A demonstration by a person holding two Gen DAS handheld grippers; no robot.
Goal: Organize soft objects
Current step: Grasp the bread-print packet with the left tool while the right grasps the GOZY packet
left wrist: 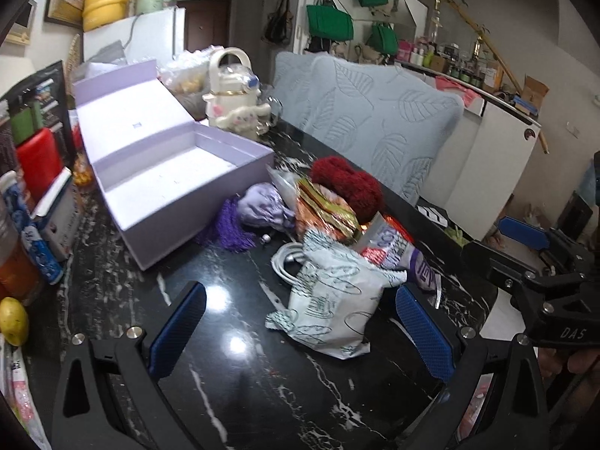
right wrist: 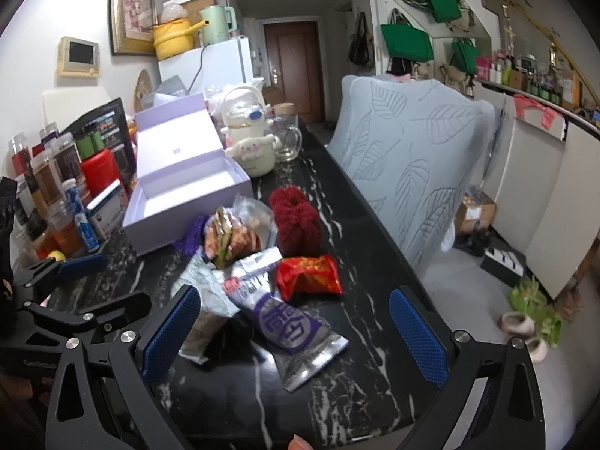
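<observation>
An open, empty lavender box sits on the black marble table. Beside it lies a pile: a dark red fuzzy item, a purple tasselled item, a lavender fabric item, snack packets and a white-green bag. My left gripper is open, low over the table, the bag between its fingers. My right gripper is open above a purple-printed packet. Each gripper shows in the other's view.
A leaf-patterned grey-blue cushion stands along the table's right edge. A white character kettle and glass mug stand behind the box. Bottles and jars crowd the left edge. A yellow fruit lies near left.
</observation>
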